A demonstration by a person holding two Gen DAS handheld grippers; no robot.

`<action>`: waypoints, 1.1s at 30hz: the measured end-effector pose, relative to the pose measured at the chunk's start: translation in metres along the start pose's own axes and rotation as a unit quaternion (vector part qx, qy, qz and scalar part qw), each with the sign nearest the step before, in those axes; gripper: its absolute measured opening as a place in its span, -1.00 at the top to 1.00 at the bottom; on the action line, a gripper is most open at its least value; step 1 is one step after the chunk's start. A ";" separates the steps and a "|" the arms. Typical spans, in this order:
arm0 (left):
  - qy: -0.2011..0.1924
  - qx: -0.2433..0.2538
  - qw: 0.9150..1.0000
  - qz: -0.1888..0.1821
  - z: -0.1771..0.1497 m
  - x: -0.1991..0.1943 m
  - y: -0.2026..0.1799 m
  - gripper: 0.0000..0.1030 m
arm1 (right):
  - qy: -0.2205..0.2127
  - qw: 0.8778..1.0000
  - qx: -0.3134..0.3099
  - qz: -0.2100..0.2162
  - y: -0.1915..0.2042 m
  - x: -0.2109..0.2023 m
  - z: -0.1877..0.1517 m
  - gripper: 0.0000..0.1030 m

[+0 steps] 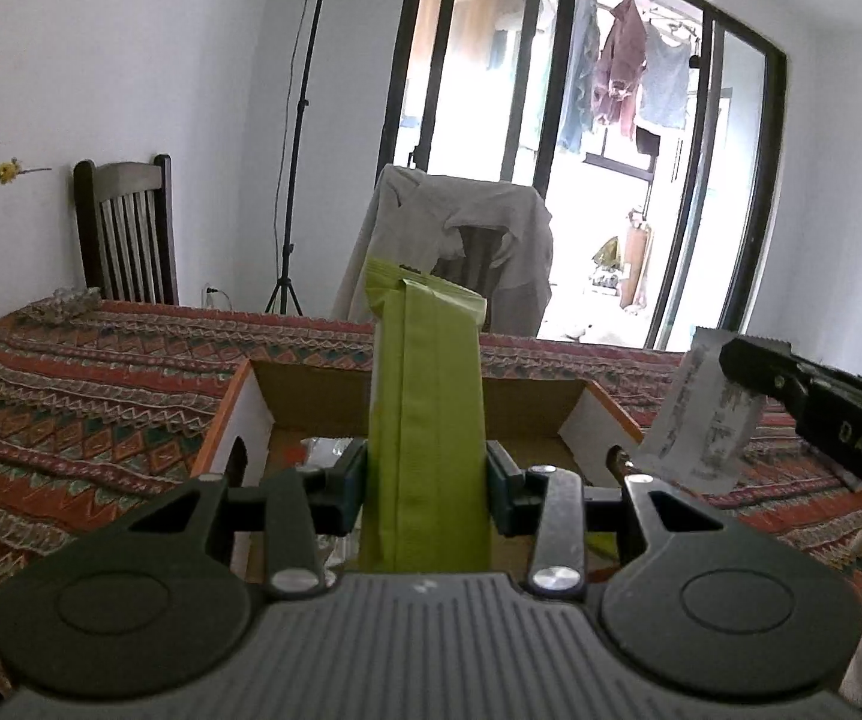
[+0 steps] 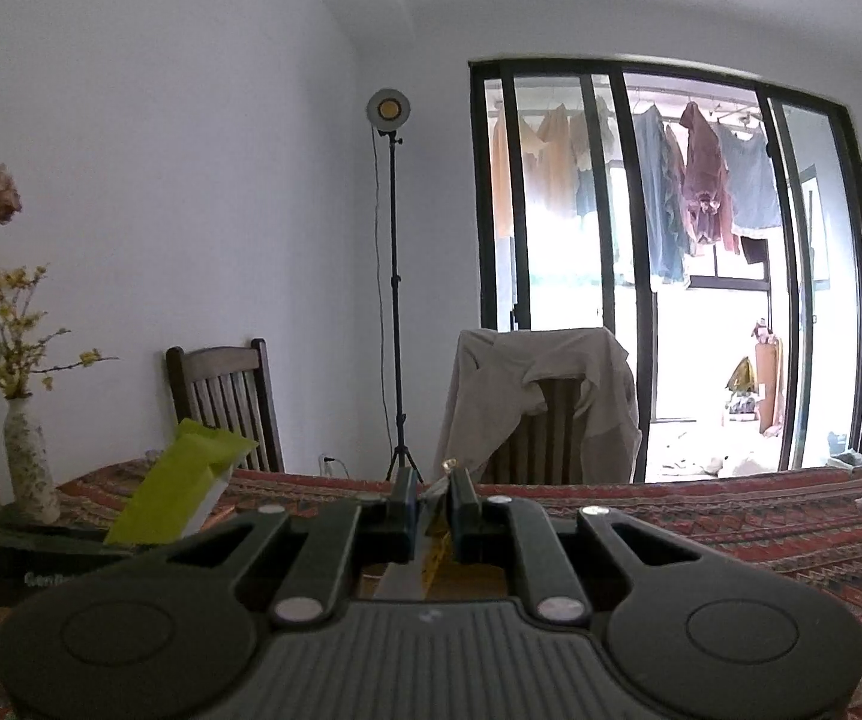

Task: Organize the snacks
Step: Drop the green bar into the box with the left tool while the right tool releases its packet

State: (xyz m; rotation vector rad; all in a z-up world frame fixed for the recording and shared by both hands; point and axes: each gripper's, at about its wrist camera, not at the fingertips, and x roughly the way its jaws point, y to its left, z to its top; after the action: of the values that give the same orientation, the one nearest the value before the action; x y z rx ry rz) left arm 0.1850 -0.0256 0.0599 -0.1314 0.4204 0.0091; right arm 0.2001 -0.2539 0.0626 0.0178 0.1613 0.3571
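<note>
Being pinched above a cardboard box [image 1: 311, 396], a green packet [image 1: 425, 420] by the left gripper [image 1: 428, 480], a white packet [image 1: 694, 420] by the right gripper [image 2: 431, 504]

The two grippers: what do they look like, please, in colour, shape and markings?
Both the left gripper and the right gripper are black, with a ribbed grey body, two round discs, silver rivets and linkage bars. The fingers carry dark teal pads. White letters "DAS" mark the right one's side.

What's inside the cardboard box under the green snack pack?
A shiny wrapper lies on the floor of the cardboard box. The green snack pack and left gripper cover the rest.
</note>
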 end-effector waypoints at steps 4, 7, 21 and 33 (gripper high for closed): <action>0.007 0.003 1.000 0.005 0.004 0.024 0.003 0.21 | 0.010 1.000 0.003 -0.001 -0.007 0.028 -0.001 0.80; 0.010 -0.004 1.000 0.012 0.005 0.041 0.008 0.21 | 0.023 1.000 0.005 0.001 -0.011 0.049 -0.006 0.80; 0.041 -0.019 0.999 0.022 -0.009 0.087 0.025 0.21 | 0.098 0.995 0.003 0.019 -0.010 0.085 -0.040 0.79; -0.001 -0.034 0.999 0.032 -0.011 0.071 0.029 -0.92 | 0.087 0.996 0.010 0.014 -0.014 0.074 -0.042 -0.82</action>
State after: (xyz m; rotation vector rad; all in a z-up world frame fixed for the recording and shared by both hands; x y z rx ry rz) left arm 0.2446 0.0009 0.0172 -0.1857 0.4232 0.0867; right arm 0.2669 -0.2415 0.0096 0.0087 0.3376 0.3841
